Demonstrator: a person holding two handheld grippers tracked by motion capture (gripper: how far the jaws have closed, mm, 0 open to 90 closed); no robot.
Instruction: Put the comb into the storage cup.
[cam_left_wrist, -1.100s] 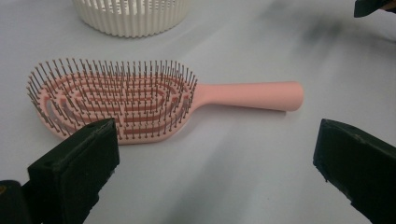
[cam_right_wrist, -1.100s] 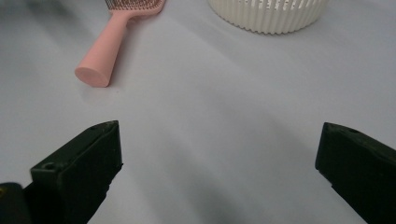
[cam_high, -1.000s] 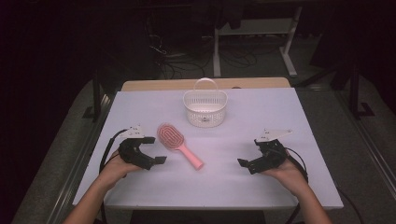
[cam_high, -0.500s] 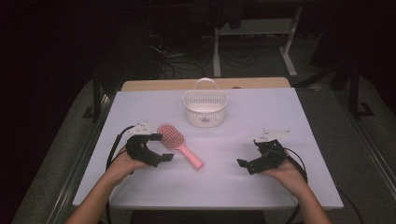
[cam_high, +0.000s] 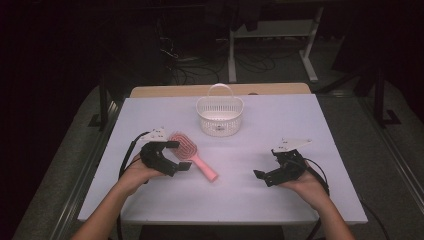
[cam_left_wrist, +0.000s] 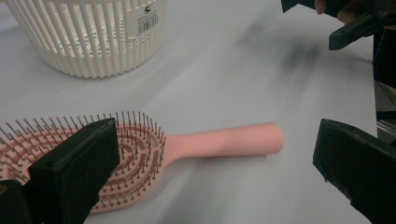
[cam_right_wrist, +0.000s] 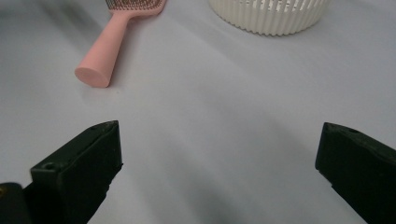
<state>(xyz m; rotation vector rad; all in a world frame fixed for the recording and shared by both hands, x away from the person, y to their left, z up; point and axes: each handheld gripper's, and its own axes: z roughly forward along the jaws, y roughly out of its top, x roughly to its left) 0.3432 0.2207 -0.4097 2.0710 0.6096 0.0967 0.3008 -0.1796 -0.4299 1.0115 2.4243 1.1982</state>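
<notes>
One pink hairbrush, one white basket, two grippers, one table.

The hairbrush lies flat on the table, left of centre, bristles up. The oval head has concentric ribs with thin dark-tipped bristles, and the smooth round handle ends in a blunt tip. Head points toward the far left, handle toward the near middle. In the left gripper view the head sits low left, partly behind one jaw, and the handle runs right across the gap.

The left gripper sits over the brush head, jaws spread wide, one jaw on each side of the brush line; whether a jaw touches the bristles I cannot tell. Nothing is clamped. The right gripper hovers low near the right front of the table, jaws also wide, holding nothing. In the right gripper view there is bare tabletop between the jaws, with the brush handle tip far upper left and the basket wall at the top.

The basket is slatted, with a loop handle standing up and a barcode sticker on the wall. It stands near the middle of the far edge, well apart from the brush.

Open surface: the whole right half, the front strip along the near edge, and the far left corner. The brush is clear of all edges.
</notes>
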